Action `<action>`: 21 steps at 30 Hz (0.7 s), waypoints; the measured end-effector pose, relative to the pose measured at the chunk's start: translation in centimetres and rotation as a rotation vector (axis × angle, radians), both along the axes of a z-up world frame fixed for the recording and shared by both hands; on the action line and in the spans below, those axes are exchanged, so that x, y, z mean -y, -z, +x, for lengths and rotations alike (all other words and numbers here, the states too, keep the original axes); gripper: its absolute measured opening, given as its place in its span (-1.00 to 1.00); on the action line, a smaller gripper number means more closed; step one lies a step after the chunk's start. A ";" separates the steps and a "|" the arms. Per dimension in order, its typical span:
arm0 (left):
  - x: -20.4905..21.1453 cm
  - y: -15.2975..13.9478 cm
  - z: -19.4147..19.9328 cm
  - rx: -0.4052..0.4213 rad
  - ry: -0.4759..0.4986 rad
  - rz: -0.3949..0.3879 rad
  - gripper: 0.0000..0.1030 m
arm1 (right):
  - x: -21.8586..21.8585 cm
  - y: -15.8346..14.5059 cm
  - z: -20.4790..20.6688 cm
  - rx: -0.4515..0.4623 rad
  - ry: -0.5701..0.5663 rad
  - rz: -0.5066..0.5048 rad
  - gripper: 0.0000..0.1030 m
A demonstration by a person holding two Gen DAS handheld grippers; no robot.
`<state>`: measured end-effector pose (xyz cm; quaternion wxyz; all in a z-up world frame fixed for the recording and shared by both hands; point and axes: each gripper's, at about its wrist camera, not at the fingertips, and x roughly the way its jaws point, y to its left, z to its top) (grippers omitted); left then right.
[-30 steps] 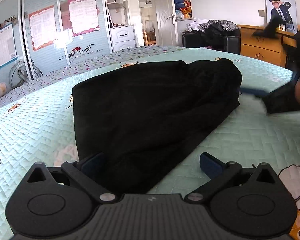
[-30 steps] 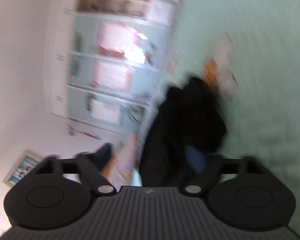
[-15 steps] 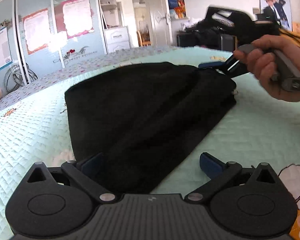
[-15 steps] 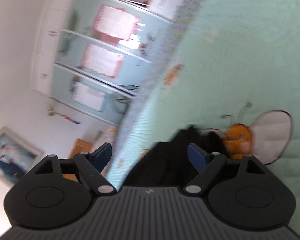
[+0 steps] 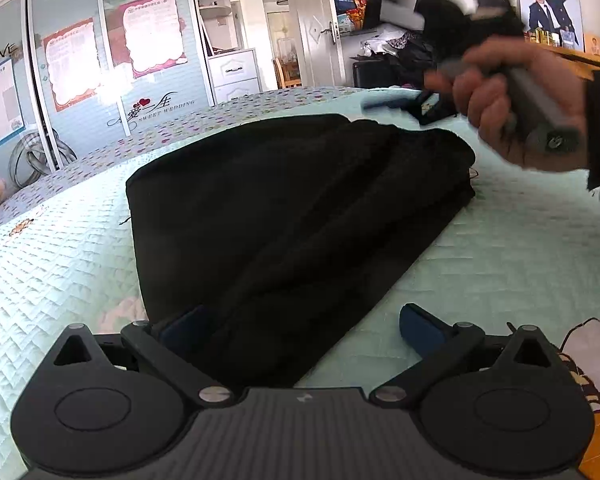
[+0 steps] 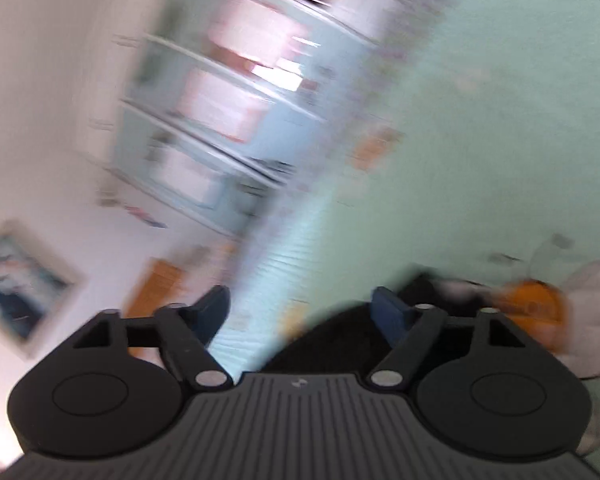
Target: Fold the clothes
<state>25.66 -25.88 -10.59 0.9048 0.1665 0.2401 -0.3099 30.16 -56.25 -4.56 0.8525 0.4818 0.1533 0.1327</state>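
A black garment (image 5: 284,208) lies spread on the mint-green quilted bed (image 5: 60,264). Its near corner reaches in between the fingers of my left gripper (image 5: 300,326), which stands open low over the bed, pads apart from the cloth. A hand (image 5: 512,112) holds my right gripper (image 5: 384,56) above the garment's far right edge, rolled onto its side and blurred. In the right wrist view my right gripper (image 6: 302,308) has its jaws opening with nothing between them. A bit of the black garment (image 6: 340,340) shows below its right finger (image 6: 388,314).
Sliding wardrobe doors (image 5: 100,64) with posters line the wall beyond the bed. A doorway (image 5: 284,52), a dark chair piled with clothes (image 5: 396,52) and a wooden dresser (image 5: 580,60) stand at the back right. Cartoon bee prints (image 5: 588,360) mark the quilt near me.
The right gripper has lifted from beside the garment's right edge to above its far right corner and has rolled over. The left gripper and the garment have stayed put.
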 end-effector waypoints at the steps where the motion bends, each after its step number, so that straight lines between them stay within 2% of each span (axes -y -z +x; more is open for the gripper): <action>1: -0.3 0.0 -0.2 0.003 0.000 -0.003 0.99 | -0.5 -0.7 -0.4 0.044 -0.019 0.010 0.83; 3: -0.2 0.0 -0.2 0.007 0.000 -0.005 0.99 | -2.1 -0.4 0.8 -0.004 -0.103 0.025 0.85; 5: -0.2 -0.1 -0.4 0.007 0.004 -0.008 0.99 | -2.7 1.3 3.5 -0.125 -0.123 -0.007 0.78; 6: -0.3 -0.2 -0.5 0.010 0.008 -0.012 0.99 | -2.6 2.1 4.7 -0.176 -0.119 -0.033 0.55; 8: -0.6 -0.5 -1.0 0.028 0.015 -0.031 0.99 | -1.0 2.6 6.0 -0.227 -0.068 -0.041 0.23; 10: -1.1 -0.8 -1.5 0.033 0.026 -0.055 0.99 | -0.2 2.1 5.1 -0.190 -0.041 0.053 0.37; 12: -1.6 -0.8 -1.9 0.013 0.034 -0.067 0.99 | -1.4 0.2 2.4 -0.086 -0.076 0.007 0.68; 15: -2.0 -0.7 -2.2 -0.003 0.020 -0.061 0.99 | -4.9 -0.4 -3.0 -0.040 -0.171 -0.086 0.75; 17: -2.0 -0.7 -2.4 -0.005 0.015 -0.055 0.99 | -6.3 1.4 -6.5 -0.052 -0.222 -0.072 0.75; 21: -2.3 -0.8 -3.4 -0.014 0.008 -0.024 0.99 | -6.6 4.2 -10.0 -0.073 -0.173 0.028 0.77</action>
